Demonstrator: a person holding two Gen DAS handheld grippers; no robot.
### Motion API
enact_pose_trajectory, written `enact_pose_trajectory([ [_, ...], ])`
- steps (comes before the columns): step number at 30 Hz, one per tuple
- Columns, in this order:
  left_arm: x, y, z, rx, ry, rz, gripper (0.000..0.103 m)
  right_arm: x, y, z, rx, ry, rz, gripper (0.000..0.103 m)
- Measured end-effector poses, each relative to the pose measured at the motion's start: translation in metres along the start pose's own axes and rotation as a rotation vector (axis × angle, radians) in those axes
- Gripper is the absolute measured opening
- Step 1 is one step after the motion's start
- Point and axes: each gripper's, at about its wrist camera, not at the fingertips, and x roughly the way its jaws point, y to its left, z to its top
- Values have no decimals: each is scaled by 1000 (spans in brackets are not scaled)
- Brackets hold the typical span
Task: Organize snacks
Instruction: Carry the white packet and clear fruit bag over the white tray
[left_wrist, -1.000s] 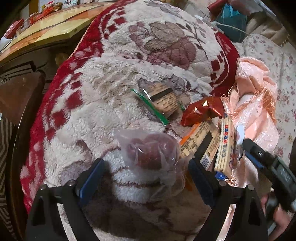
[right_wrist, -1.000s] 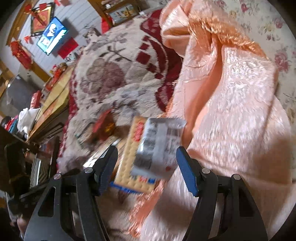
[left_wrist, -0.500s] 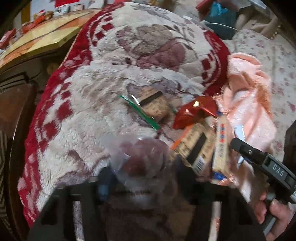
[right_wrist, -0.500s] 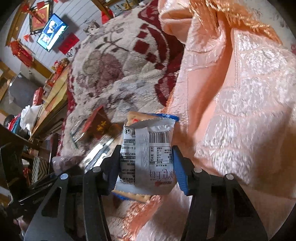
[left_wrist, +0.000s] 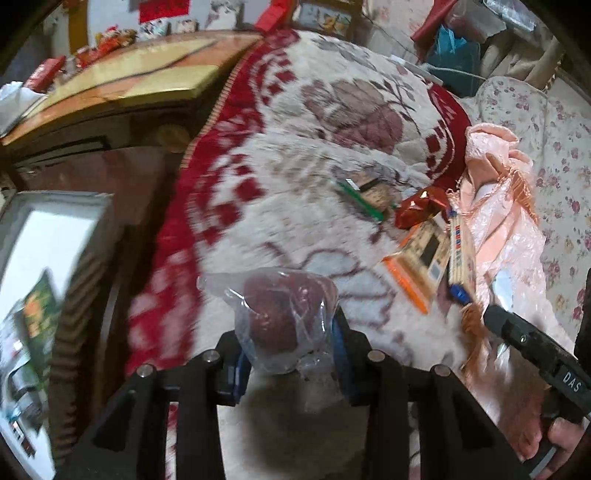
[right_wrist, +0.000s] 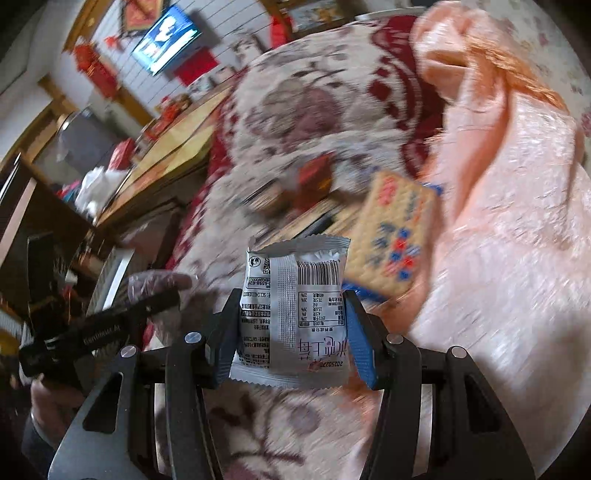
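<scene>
Both tongs have closed since the earlier frames, and both packets are now lifted off the blanket (left_wrist: 295, 192). On my left side, the left tongs (left_wrist: 286, 354) have just been closing; now the blue pads press on the clear bag of dark red snack (left_wrist: 286, 317) from both sides, at a narrow opening. The bag stands up between the fingers, above the fleece. On my right side, the right tongs (right_wrist: 291, 339) have narrowed as well and grip the white packet (right_wrist: 293, 314) by its two edges, with the barcode side to the camera. The packet is upright and held clear of the surface. Behind it on the blanket stay the yellow cracker pack (right_wrist: 399, 240), the red foil packet (left_wrist: 421, 206), the orange pack (left_wrist: 417, 266) and the green-edged packet (left_wrist: 365, 195), close together beside the pink cloth (left_wrist: 506, 236). At the left edge of my left view I see a white box (left_wrist: 40, 258) with something green inside, but it is blurred.
</scene>
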Motion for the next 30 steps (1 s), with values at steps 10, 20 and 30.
enact_pose_trajectory([
  [10,-62,53,-42,-64,-71,59,40,19,64,-33,-110,88,79,52],
  [20,-131,111,-60,-135,-193,128,40,22,149,-47,-276,122,130,52],
  [30,-146,162,-79,-209,-200,223,40,30,220,-54,-409,140,180,52],
])
